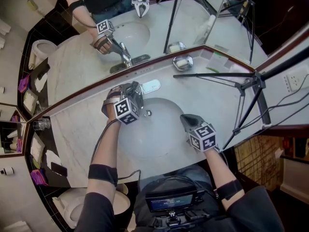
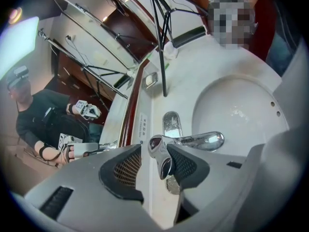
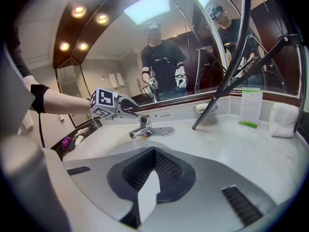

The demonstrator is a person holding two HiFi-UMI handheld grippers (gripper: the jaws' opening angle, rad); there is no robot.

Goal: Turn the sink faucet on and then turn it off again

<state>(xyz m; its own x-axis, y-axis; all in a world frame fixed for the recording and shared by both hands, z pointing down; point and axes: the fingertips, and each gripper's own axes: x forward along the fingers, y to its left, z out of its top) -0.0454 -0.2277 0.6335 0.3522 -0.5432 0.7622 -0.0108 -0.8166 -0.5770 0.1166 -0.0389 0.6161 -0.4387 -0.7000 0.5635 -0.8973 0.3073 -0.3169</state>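
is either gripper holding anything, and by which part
Nothing is clamped yet. The left gripper has open jaws around the faucet handle, with a gap on one side; the right gripper is shut and empty.

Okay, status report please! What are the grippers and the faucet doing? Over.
Left hand-held gripper open around the faucet handle, not clamped. Right hand-held gripper shut, empty, at the sink edge. No water from the spout. Nothing blocking.
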